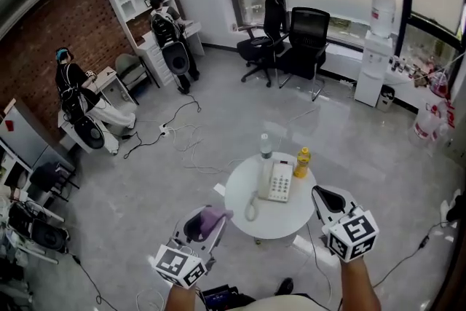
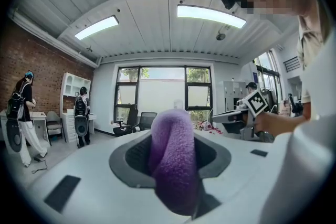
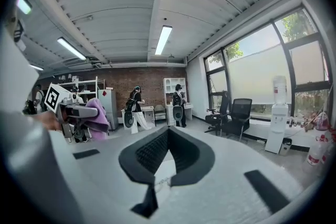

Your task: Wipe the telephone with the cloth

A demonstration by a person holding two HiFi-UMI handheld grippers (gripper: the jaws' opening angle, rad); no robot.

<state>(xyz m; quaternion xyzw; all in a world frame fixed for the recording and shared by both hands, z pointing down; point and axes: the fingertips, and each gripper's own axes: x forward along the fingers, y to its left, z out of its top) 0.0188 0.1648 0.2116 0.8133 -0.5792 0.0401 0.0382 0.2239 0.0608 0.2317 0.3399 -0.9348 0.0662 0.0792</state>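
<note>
A white telephone [image 1: 277, 182] with its handset and coiled cord lies on a small round white table [image 1: 247, 218] in the head view. My left gripper [image 1: 206, 223] hovers at the table's near left edge, shut on a purple cloth [image 1: 213, 215]. In the left gripper view the cloth [image 2: 173, 157] bulges out between the jaws of the left gripper [image 2: 174, 165]. My right gripper [image 1: 326, 199] is at the table's near right edge, shut and empty. The right gripper view shows its dark pads [image 3: 152, 152] meeting, and the telephone is out of that view.
A clear bottle [image 1: 266, 146] and a yellow bottle [image 1: 301, 162] stand on the table behind the telephone. Two black office chairs [image 1: 306, 40] and a water dispenser [image 1: 377, 54] are by the windows. Two people [image 1: 73, 87] stand at desks on the left. Cables [image 1: 182, 131] trail over the floor.
</note>
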